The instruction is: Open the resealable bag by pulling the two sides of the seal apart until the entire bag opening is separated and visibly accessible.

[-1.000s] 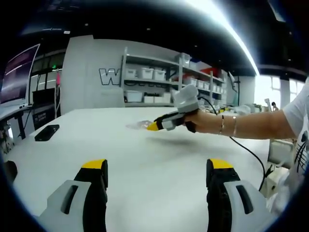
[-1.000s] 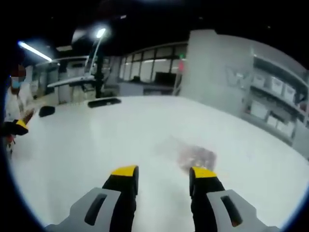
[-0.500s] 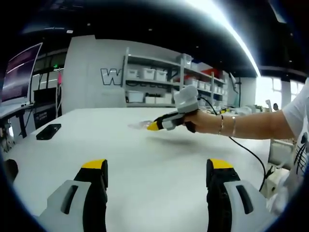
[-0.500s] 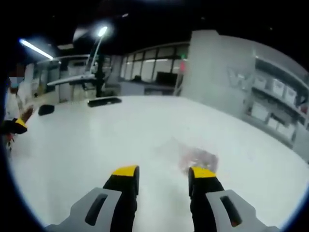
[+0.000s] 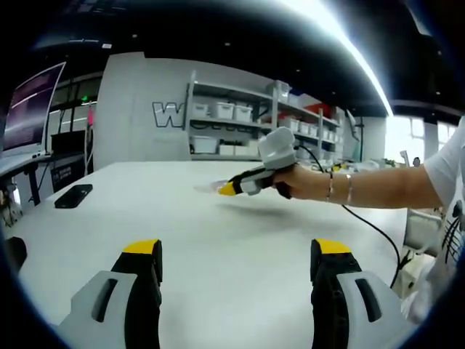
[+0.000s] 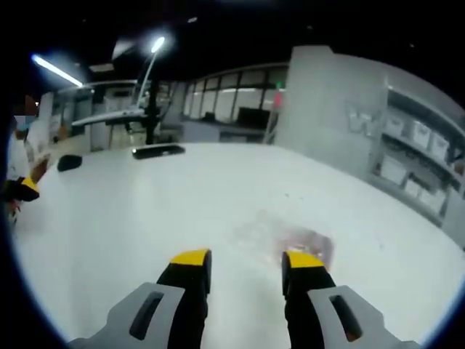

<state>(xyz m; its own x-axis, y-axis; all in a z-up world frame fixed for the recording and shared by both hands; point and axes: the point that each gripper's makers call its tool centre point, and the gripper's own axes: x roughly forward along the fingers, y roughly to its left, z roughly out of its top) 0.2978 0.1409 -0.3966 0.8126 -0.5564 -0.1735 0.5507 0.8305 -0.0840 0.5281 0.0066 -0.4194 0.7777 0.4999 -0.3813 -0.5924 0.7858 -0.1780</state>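
The clear plastic resealable bag [image 6: 305,240] lies on the white table [image 6: 145,211] at lower centre-right, seal apparently unopened. Right hand-held gripper [image 6: 245,260] hovers open beside it; left hand-held gripper [image 5: 236,256] open, well away.

We see the resealable bag [image 6: 305,240], a small clear plastic pouch with a faint pinkish tint, lying flat on the white table [image 6: 145,211]. In the left gripper view it [image 5: 207,187] reads as a thin, glassy sliver low against the tabletop. Blur keeps us from telling whether its seal is parted.
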